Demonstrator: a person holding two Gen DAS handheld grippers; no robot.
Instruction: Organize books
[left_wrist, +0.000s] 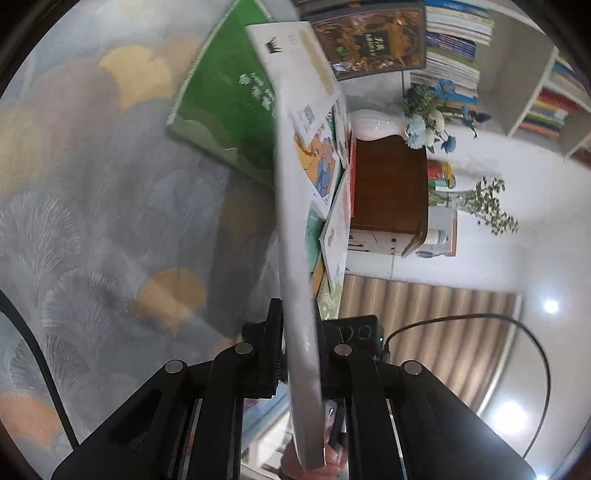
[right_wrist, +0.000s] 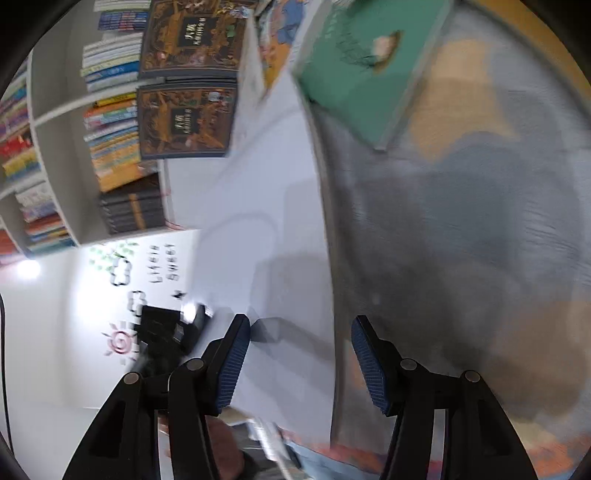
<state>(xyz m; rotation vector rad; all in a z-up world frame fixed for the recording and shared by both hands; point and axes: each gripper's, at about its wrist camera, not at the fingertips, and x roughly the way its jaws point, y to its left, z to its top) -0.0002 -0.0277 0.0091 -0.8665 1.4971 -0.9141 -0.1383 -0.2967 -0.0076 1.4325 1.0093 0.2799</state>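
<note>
Both views rolled sideways. Left tool clenched on a thin white book, held edge-on above the rug. Right tool released, pads straddling the same book, not pressing. Shelves packed with books. Green book on rug.

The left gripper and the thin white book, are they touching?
Touching. The left wrist view shows the left gripper shut on the white book, pads pressed against both covers.
</note>
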